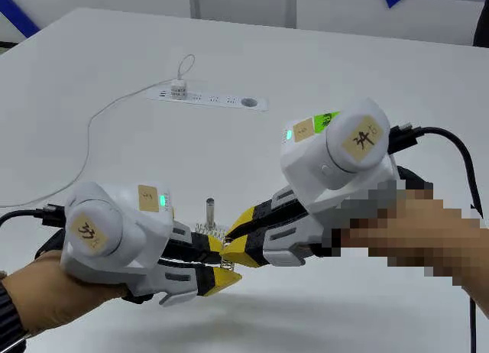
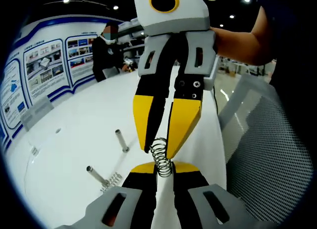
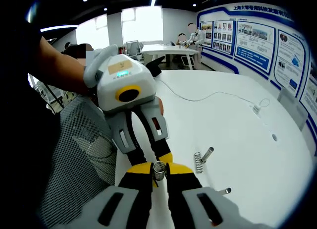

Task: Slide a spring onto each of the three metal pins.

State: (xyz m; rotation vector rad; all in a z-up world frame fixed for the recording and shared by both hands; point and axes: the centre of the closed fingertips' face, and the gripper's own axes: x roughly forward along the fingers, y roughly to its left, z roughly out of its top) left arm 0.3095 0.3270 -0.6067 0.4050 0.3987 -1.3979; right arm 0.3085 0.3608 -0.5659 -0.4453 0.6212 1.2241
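Left gripper and right gripper (tip to tip) each clamp one end of the spring.

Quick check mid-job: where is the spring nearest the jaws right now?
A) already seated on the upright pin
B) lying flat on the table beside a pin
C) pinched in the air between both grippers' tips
C: the spring is clear of the table, with the left gripper and the right gripper meeting tip to tip on it.
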